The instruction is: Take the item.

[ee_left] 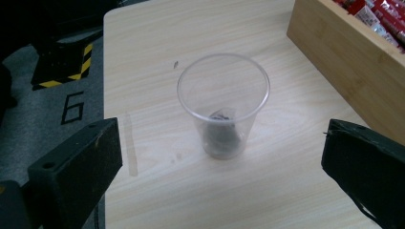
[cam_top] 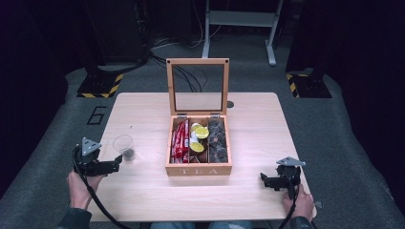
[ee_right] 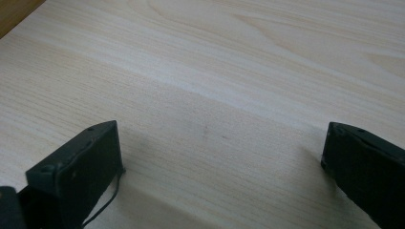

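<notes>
A clear plastic cup [cam_top: 123, 145] stands upright on the left of the table, with a dark capsule [ee_left: 220, 129] lying at its bottom. My left gripper [cam_top: 116, 163] is open just in front of the cup, jaws wide apart and nothing between them; the cup [ee_left: 223, 102] sits a little beyond the jaw tips. A wooden box marked TEA [cam_top: 198, 168] stands in the middle with its glass lid up. It holds red sachets [cam_top: 180, 139], yellow capsules [cam_top: 198, 138] and dark capsules [cam_top: 216, 138]. My right gripper [cam_top: 264, 180] is open over bare wood near the front right.
The table's front edge runs just below both hands. The box's wooden side [ee_left: 344, 62] lies close to the right of the cup. Beyond the table are grey carpet, a hazard-striped base [cam_top: 100, 85] and cables.
</notes>
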Demonstrator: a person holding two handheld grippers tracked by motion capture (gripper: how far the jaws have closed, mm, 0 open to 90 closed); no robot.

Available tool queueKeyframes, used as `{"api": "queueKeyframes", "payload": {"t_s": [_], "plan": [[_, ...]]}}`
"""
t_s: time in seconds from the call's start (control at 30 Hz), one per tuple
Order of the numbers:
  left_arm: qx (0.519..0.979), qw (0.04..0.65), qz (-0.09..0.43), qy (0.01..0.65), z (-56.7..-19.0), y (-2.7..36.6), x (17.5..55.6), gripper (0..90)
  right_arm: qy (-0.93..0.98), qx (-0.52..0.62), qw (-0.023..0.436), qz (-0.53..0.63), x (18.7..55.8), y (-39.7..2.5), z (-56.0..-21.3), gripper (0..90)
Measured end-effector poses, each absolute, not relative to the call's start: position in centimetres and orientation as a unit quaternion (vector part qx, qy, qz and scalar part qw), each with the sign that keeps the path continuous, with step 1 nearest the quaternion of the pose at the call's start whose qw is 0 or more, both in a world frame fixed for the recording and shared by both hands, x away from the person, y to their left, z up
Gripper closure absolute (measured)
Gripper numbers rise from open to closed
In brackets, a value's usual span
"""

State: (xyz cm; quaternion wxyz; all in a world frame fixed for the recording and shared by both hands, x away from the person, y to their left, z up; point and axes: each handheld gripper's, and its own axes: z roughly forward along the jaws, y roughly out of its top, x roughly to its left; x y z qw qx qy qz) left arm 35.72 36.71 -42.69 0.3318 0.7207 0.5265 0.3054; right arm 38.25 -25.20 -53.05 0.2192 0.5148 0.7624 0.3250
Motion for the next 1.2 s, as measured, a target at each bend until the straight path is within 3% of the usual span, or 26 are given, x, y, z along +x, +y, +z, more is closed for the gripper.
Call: {"api": "queueKeyframes", "payload": {"t_s": [0.43,0.87,1.2], "plan": [[0.717,0.312,0.286,0.554,-46.9,37.9,34.7,0.0,0.762,0.515,0.219,0.325,38.3,-25.2,-53.0,0.0],[0.706,0.298,0.232,0.599,-51.7,39.4,35.0,0.0,0.762,0.515,0.219,0.325,38.3,-25.2,-53.0,0.0],[0.703,0.307,0.248,0.591,-53.3,39.3,34.9,0.0,0.762,0.515,0.219,0.325,38.3,-25.2,-53.0,0.0]]}}
